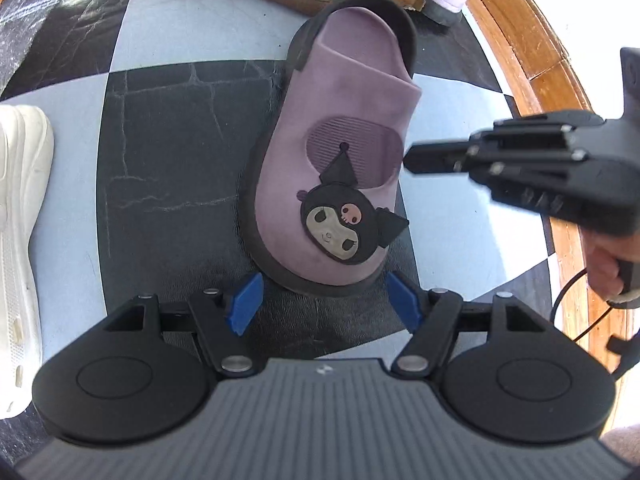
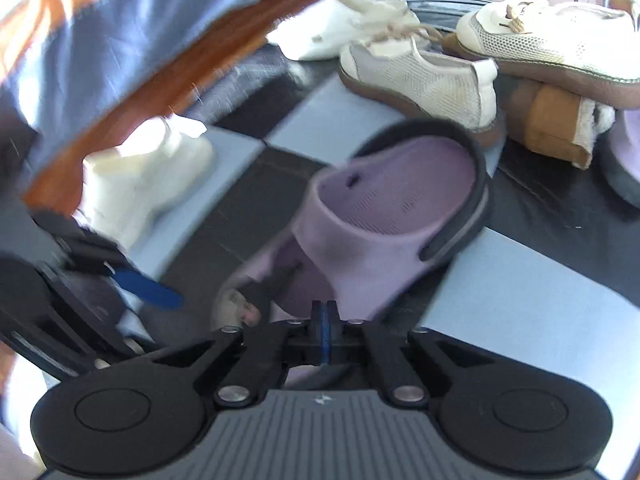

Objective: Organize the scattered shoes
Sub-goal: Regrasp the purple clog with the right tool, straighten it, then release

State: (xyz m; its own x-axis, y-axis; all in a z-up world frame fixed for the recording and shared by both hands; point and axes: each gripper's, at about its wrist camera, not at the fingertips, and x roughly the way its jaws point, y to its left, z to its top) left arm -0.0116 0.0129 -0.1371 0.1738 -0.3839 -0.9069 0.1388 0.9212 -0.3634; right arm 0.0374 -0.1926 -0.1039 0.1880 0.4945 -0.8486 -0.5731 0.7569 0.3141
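A purple slipper (image 1: 340, 152) with a dark sole and a cartoon face on its toe lies on the checkered mat, toe towards me in the left wrist view. My left gripper (image 1: 325, 302) is open, its blue pads (image 1: 246, 304) standing either side of the toe tip with a gap to it. My right gripper (image 1: 412, 158) comes in from the right, tip at the slipper's side by the cut-out. In the right wrist view its pads (image 2: 325, 320) are pressed together with nothing between them, just at the slipper (image 2: 380, 216) edge.
A white shoe (image 1: 20, 240) lies at the left. Cream mesh shoes (image 2: 420, 76), a brown fleece-lined boot (image 2: 560, 128) and a second purple slipper (image 2: 628, 160) crowd the far side of the mat (image 1: 168, 160). Wooden floor (image 1: 540, 60) borders the right. A hand (image 1: 604, 264) holds the right gripper.
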